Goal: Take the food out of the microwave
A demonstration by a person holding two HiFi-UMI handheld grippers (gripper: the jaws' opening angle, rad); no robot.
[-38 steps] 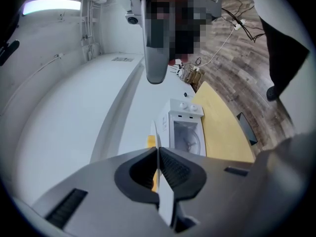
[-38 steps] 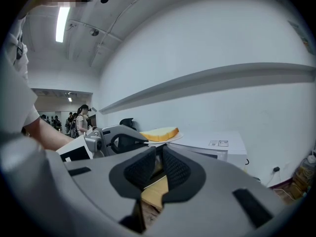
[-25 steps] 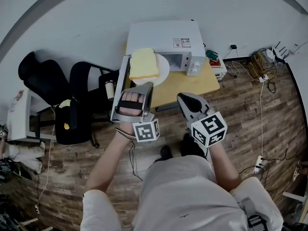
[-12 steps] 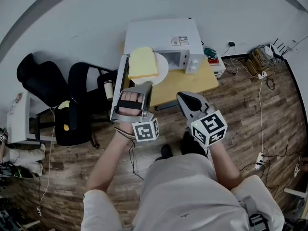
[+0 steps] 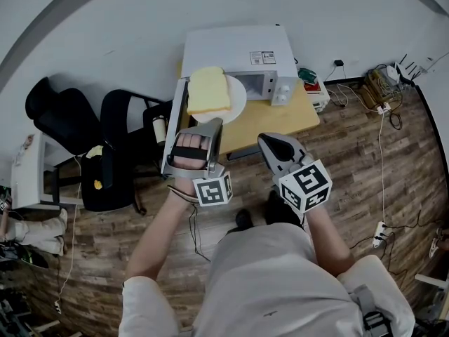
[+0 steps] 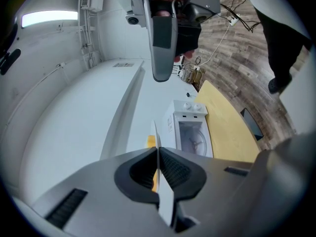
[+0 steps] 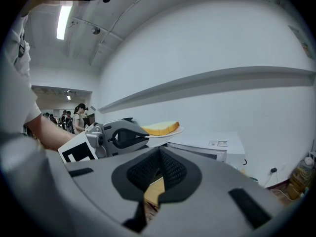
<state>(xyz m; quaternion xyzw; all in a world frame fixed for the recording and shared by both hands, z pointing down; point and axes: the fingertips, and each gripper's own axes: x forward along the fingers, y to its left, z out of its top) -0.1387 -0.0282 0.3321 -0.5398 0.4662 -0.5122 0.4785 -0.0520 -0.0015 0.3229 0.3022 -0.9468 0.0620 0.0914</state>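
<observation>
Head view shows the left tongs [image 5: 216, 123] clenched on the plate [image 5: 238, 98] rim so the bread slice [image 5: 208, 91] sits level, clear of the microwave [image 5: 238, 51], apparently over the tabletop [image 5: 287, 121], while the right tongs [image 5: 269, 142] hang pinched shut, empty, nearby.

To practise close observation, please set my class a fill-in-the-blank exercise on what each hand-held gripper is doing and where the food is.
1. The left hand-held gripper is clamped on the rim of a white ____.
2. On the plate lies one slice of ____.
3. The door of the microwave stands ____.
4. The right hand-held gripper is shut and holds ____.

Missing words: plate; bread; open; nothing.
</observation>
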